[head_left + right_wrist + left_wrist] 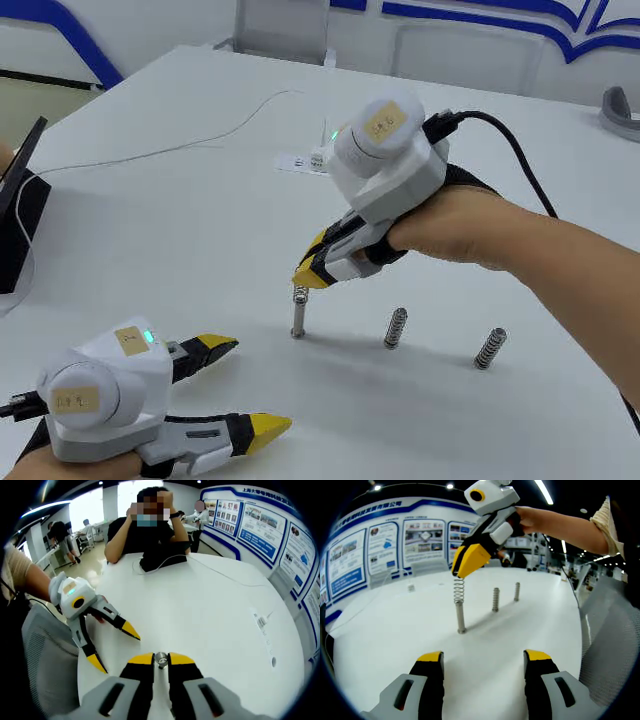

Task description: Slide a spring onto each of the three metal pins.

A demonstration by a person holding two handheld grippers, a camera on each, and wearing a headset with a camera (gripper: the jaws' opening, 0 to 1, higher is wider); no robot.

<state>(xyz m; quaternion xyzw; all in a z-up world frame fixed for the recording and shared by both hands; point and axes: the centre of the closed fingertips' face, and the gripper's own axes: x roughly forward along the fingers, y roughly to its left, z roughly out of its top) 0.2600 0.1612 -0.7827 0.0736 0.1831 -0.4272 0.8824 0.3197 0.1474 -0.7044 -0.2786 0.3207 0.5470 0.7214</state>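
Springs [397, 327]: two seated, third spring [458, 590] gripped by right tool [303, 279] atop third pin [298, 320]; left tool [261, 384] released

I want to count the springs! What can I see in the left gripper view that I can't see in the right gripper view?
Left gripper view: a side-on row, with the middle spring and far spring already on, and the third spring sitting at the top of the nearest pin. Right gripper view: that spring's round end from above, between shut jaws, and a seated person across the white table. Both: that table, the right gripper and the open left gripper.
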